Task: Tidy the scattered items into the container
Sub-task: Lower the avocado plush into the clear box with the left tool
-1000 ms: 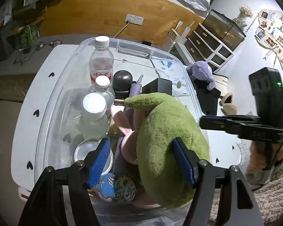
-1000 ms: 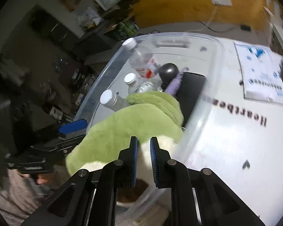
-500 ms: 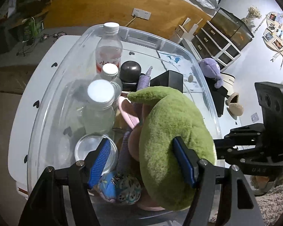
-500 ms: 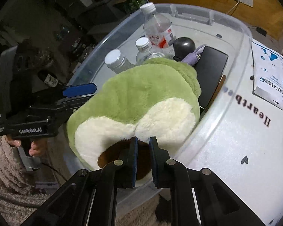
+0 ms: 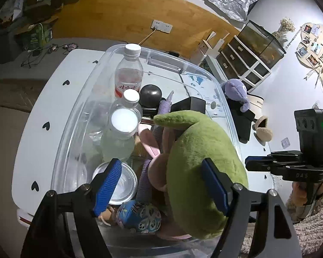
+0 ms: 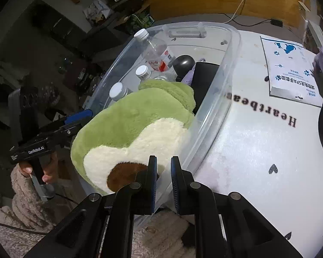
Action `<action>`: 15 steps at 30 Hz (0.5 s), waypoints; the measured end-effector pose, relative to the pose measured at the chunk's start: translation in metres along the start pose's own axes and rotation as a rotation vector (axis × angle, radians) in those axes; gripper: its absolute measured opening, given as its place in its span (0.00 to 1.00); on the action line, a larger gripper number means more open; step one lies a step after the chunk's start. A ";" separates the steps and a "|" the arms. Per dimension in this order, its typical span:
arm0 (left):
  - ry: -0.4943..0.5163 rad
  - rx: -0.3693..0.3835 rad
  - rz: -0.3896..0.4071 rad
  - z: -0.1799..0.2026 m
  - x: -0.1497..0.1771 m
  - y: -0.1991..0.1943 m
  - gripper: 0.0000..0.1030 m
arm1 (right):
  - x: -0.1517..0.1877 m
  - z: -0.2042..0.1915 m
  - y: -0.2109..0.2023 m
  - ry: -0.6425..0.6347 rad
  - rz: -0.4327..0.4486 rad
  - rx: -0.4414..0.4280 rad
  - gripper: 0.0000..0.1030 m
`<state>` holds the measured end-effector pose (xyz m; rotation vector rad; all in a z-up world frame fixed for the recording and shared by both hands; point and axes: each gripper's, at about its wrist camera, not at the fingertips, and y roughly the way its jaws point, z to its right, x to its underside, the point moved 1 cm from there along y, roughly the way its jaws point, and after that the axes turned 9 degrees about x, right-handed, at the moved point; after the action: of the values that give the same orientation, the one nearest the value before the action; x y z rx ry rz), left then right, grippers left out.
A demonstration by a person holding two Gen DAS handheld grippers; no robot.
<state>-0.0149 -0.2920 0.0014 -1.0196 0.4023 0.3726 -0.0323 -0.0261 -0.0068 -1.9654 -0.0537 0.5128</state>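
Since the earlier frame the left gripper (image 5: 160, 185) has widened its blue pads, and they are opening at this moment with the avocado plush (image 5: 202, 167) between them. The right-hand pad (image 5: 213, 185) lies against the plush's green flank; the left-hand pad (image 5: 107, 185) stands clear, over a round clear lid (image 5: 122, 182), so nothing is clamped. The right gripper (image 6: 163, 182) has pulled back to the near wall of the clear container (image 6: 217, 99); its jaws are nearly closed with a narrow gap and hold nothing.

Position of the task item: the plush sits at the near end of the container, piled on other soft toys and standing partly above the rim. Its long axis runs away from the left fingers toward the far wall, stalk end foremost, beside three upright water bottles (image 5: 127, 77) lying to the left of those fingers.

Governing relation: the plush lies directly between and under the left fingers, slightly toward their right side, whereas from the right fingers it lies forward and to the left, just beyond their tips. The left hand is judged nearer for any final press or release.

Outstanding items: a purple plush (image 5: 236, 92) and a paper packet (image 6: 290, 68) remain on the white table (image 6: 258, 150), on the right gripper's side.
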 end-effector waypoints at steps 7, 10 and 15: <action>-0.002 0.022 0.036 0.008 -0.001 -0.014 0.74 | -0.003 0.001 -0.008 0.022 0.041 -0.014 0.15; 0.026 0.021 0.074 0.019 -0.003 -0.025 0.77 | -0.003 0.000 -0.021 0.019 0.132 -0.060 0.15; 0.106 -0.024 0.188 0.049 -0.004 -0.041 0.94 | -0.002 -0.001 -0.043 0.018 0.270 -0.102 0.69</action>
<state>0.0084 -0.2693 0.0560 -1.0301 0.5933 0.4944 -0.0257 -0.0086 0.0315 -2.0895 0.2033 0.6785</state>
